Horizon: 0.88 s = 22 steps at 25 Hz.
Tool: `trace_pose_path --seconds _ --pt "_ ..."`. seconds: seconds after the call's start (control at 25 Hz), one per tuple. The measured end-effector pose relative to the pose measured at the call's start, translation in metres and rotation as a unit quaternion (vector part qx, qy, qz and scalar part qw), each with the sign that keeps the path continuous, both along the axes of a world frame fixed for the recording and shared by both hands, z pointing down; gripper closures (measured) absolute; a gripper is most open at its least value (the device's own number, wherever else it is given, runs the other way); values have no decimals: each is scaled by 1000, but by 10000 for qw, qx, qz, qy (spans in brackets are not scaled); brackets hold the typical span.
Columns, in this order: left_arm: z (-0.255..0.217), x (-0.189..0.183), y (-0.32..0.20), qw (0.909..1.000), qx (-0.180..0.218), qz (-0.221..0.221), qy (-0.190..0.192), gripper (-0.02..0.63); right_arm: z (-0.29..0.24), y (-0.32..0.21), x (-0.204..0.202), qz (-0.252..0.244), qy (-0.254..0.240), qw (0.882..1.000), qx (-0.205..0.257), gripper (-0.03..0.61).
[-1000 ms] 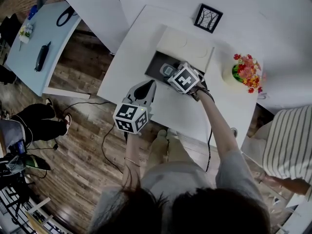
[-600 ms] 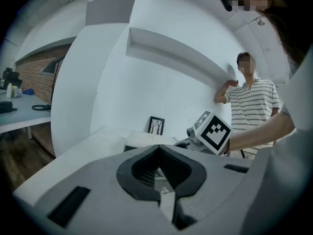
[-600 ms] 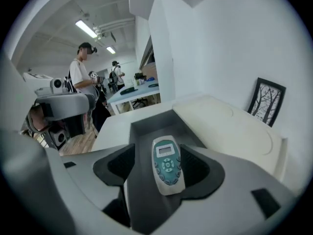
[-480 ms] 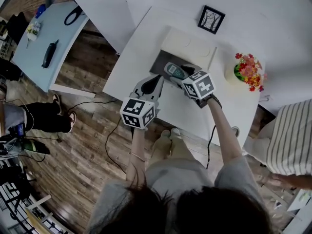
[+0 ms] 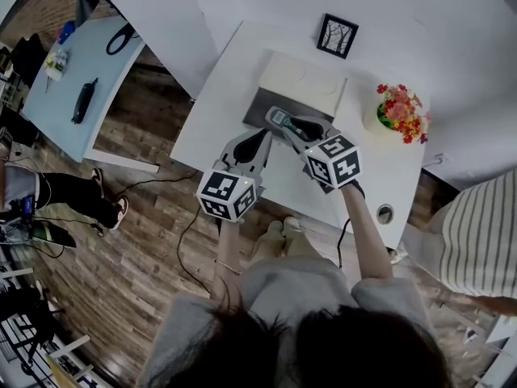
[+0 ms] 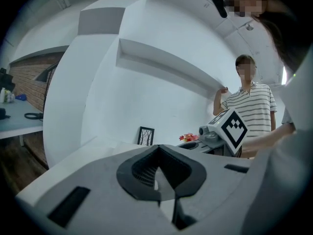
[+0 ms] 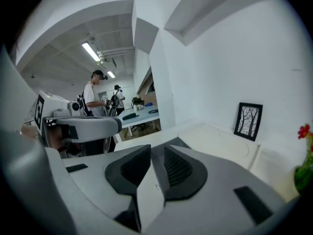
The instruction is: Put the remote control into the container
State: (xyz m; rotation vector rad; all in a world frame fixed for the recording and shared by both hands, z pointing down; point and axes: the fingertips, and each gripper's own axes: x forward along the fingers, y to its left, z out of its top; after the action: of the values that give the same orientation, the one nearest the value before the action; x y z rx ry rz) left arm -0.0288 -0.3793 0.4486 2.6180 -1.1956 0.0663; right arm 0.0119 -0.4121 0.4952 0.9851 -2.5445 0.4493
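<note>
The grey remote control (image 5: 278,119) with a teal screen lies in the dark tray of the container (image 5: 257,105) on the white table (image 5: 218,95). My right gripper (image 5: 303,126) hovers just behind the remote's near end. Its jaws are closing, with a narrow gap left and nothing between them in the right gripper view (image 7: 157,153). My left gripper (image 5: 257,136) floats over the table's front edge beside the tray, shut and empty (image 6: 157,150). The right gripper's marker cube (image 6: 230,126) shows in the left gripper view.
A cream lid (image 5: 303,75) lies behind the dark tray. A framed picture (image 5: 337,35) leans at the wall and a flower pot (image 5: 400,111) stands at the right. A person in a striped shirt (image 5: 477,233) stands right of the table. A blue table (image 5: 73,63) stands at the left.
My right gripper has drawn back from over the tray toward me, leaving the remote lying ahead of its tips. Its jaws have narrowed. The left gripper stayed near the table's front edge.
</note>
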Motion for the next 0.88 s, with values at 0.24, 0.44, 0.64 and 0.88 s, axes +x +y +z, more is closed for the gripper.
trace_pose_path --seconds 0.24,0.44,0.64,0.88 --pt "-27 11 18 9988 395 245 -183 611 -55 22 8 290 -532 9960 661 572" --pt "-44 23 35 9968 620 453 -206 611 -87 39 20 430 -656 9896 1205 578" --pt "-62 33 54 9943 860 569 -268 611 -120 62 25 429 -646 9802 1822 580" --pt "-81 41 65 9917 1091 647 -189 611 -143 77 30 438 -660 9725 2192 580"
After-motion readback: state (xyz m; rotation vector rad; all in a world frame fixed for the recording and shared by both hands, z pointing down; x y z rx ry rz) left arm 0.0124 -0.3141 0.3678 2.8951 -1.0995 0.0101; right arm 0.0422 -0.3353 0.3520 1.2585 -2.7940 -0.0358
